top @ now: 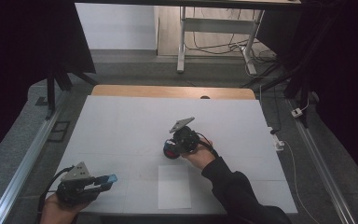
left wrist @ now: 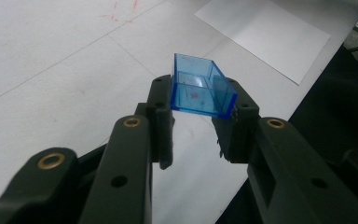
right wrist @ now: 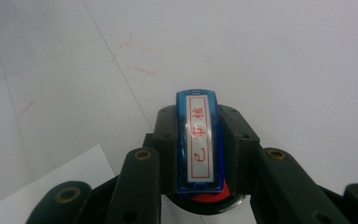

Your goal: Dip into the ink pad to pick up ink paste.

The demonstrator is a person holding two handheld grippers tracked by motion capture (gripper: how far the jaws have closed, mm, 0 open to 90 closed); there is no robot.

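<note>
Black jaws of the left gripper [left wrist: 200,126] clamp a clear blue cap [left wrist: 200,88], open end toward the camera; in the high view the cap [top: 108,178] sits left of the paper sheet [top: 174,186], near the table's [top: 121,126] front edge. Right gripper [right wrist: 199,154] is closed on a blue stamp [right wrist: 200,140] bearing a white label with red characters, red underside showing. This gripper [top: 172,150] hovers just beyond the paper sheet's far edge.

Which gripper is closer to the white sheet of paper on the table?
Right. The right gripper hangs just beyond the white sheet of paper, at its far edge; the left gripper sits farther off to its left.
</note>
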